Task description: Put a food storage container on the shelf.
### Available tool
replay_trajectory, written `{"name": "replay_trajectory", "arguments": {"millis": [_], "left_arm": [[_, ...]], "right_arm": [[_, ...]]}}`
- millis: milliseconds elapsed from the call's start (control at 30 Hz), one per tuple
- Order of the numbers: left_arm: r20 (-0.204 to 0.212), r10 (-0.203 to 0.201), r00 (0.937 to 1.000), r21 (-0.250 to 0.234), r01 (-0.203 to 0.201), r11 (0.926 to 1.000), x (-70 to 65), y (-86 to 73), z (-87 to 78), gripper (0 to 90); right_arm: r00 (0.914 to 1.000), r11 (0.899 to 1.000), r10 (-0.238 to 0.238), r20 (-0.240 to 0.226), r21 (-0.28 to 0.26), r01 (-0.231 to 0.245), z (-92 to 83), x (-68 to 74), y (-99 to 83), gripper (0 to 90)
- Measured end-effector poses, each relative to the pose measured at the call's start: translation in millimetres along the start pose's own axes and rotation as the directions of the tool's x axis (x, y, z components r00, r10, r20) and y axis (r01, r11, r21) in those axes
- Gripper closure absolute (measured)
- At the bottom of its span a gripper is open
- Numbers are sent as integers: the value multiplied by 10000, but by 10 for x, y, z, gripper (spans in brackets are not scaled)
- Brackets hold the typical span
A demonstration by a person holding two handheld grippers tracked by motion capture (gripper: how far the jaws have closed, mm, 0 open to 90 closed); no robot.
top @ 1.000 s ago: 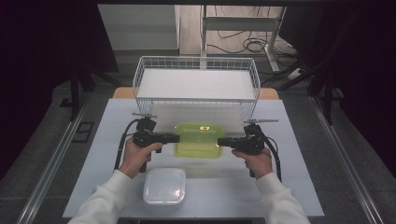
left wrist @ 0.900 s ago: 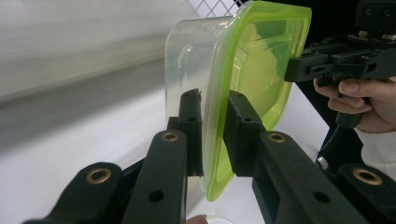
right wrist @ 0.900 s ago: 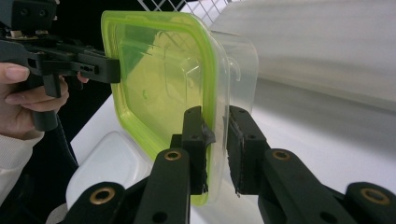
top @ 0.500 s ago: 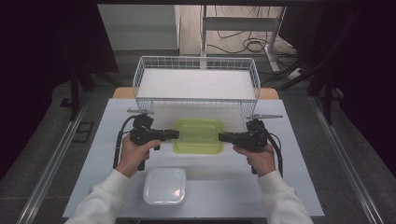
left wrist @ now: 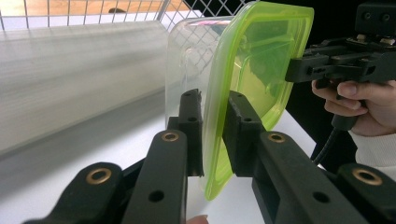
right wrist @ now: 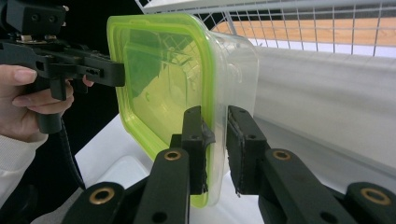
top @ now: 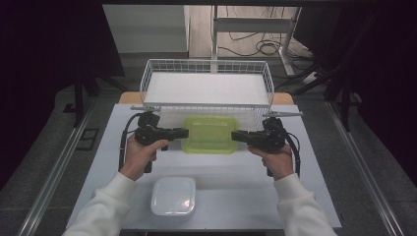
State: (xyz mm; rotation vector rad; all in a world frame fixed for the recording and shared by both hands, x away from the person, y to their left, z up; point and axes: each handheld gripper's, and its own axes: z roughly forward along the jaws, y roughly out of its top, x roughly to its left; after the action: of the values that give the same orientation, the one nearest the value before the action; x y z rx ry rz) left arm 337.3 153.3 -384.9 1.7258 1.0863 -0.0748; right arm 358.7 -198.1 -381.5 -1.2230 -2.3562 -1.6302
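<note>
Lime-green plastic marks the lidded container [top: 210,134] at the middle of the high view, held between the left gripper [top: 183,132] and the right gripper [top: 236,135], one at each short end, just in front of the white wire basket [top: 205,69]. Gripping it from both ends keeps it level, and I judge it is bound for the basket behind it. A white lidded box [top: 173,195] sits apart at the lower middle of the frame on the table [top: 314,162].

In the left gripper view, the container [left wrist: 243,70] rises up the centre, green lid facing right and clear tub facing left. The left gripper [left wrist: 212,135] has its jaws narrowed to a slim gap and clamped on the rim, one pad on each side. The other gripper [left wrist: 292,70] bites the far edge at the upper right.

In the right gripper view, the container [right wrist: 168,79] stands in the centre with the lid toward the left. The right gripper [right wrist: 217,149] pinches the near rim the same way, jaws nearly together, while the far gripper [right wrist: 119,70] holds the opposite edge at the upper left.
</note>
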Motion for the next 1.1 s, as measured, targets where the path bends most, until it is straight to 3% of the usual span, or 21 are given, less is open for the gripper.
{"name": "replay_trajectory", "arguments": {"millis": [400, 733, 1100], "left_arm": [[-78, 291, 9995, -196, -292, 9994, -70, 145, -91, 782], [-167, 650, 9977, -427, -657, 9969, -149, 371, -192, 783], [-55, 494, 9988, -686, -497, 9964, -122, 559, -202, 783]], "right_arm": [[9991, 9991, -402, 105, -133, 403, -48, 79, 162, 771], [9974, 9966, -709, 156, -416, 715, -116, 164, 380, 771], [9960, 9952, -856, 239, -446, 866, -141, 163, 642, 773]]}}
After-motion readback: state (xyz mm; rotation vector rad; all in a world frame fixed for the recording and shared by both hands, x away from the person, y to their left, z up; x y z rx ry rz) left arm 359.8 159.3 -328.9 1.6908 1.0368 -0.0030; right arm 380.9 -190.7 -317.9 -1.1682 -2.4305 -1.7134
